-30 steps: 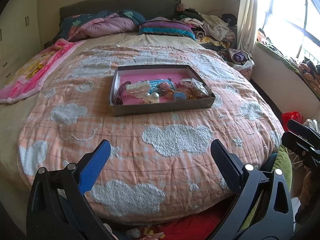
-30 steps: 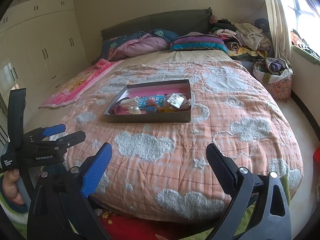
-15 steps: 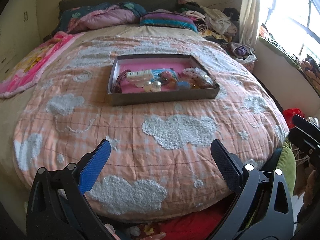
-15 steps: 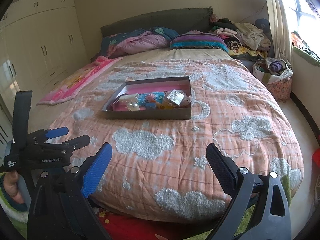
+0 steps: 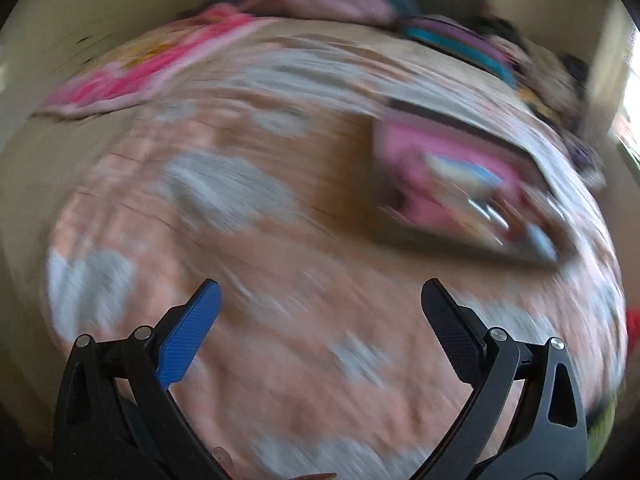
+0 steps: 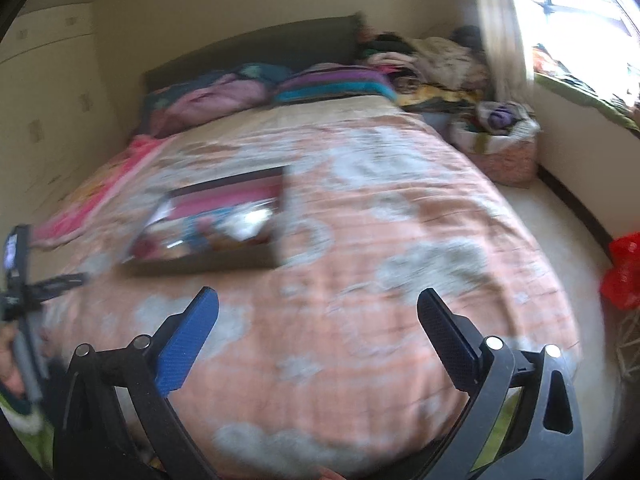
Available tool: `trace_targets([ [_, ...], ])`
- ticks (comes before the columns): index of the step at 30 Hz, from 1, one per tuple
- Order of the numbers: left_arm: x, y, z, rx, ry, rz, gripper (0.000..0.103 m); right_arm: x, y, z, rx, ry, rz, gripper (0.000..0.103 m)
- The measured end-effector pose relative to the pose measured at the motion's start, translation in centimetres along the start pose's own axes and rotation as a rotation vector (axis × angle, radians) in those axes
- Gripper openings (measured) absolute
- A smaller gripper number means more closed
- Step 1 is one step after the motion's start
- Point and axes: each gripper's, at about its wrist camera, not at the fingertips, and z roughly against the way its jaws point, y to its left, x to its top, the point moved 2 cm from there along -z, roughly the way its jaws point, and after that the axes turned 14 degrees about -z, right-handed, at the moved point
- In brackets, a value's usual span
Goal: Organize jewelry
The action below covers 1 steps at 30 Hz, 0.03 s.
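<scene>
A shallow grey box with a pink inside [image 5: 404, 152] lies on the bed and holds several small jewelry pieces and hair clips, all blurred. It also shows in the right wrist view [image 6: 208, 262]. My left gripper [image 5: 320, 300] is open and empty over the near part of the quilt, with the box ahead to its right. My right gripper [image 6: 318, 304] is open and empty, with the box ahead to its left. The left gripper also shows at the left edge of the right wrist view [image 6: 24, 280].
The orange quilt with white clouds [image 6: 380, 280] covers the round-cornered bed. Pillows [image 6: 240, 92] and piled clothes [image 6: 432, 60] lie at the head. A laundry basket [image 6: 504, 148] and a red bag [image 6: 624, 272] stand on the floor at the right. A pink blanket [image 5: 152, 68] lies at the left.
Both views are now motion-blurred. My left gripper has swung left and rolled, so the box has slid to the right of its view. My right gripper has moved closer over the bed.
</scene>
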Motion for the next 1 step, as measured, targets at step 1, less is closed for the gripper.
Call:
trace_targets([
  [1, 0.87, 1.38, -0.70, 0.037, -0.004, 0.023, 0.094, 1.26, -1.33, -1.36, -0.031, 0.000, -0.014, 0.099],
])
